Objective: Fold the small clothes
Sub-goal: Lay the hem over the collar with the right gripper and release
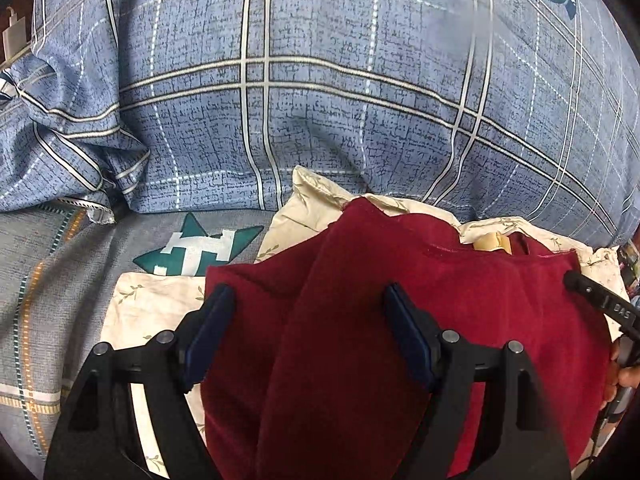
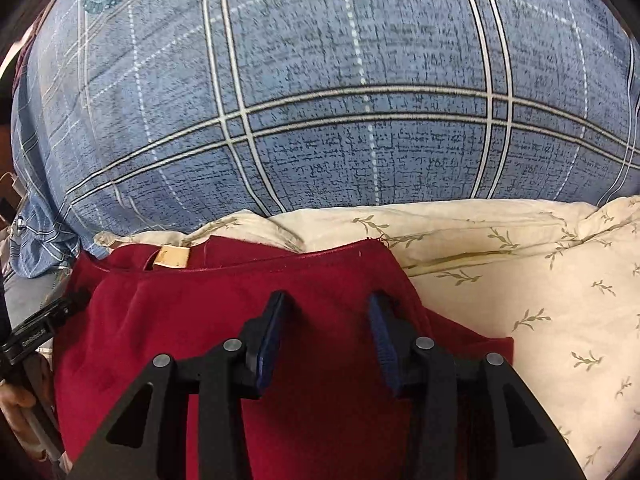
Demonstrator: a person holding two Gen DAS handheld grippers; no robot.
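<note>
- A dark red garment (image 1: pixel 360 320) is spread on a cream leaf-print pillow (image 2: pixel 520 280), in front of a blue checked quilt (image 1: pixel 320 80).
- The left claw (image 1: pixel 308 300) is held wide open above a raised fold, nothing gripped.
- The right claw (image 2: pixel 328 304) is held partly open over the garment, nothing gripped.

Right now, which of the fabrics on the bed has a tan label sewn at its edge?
The dark red garment: its tan label sits at the neckline. The cream leaf-print cloth beneath and the blue plaid bedding behind show none.
</note>
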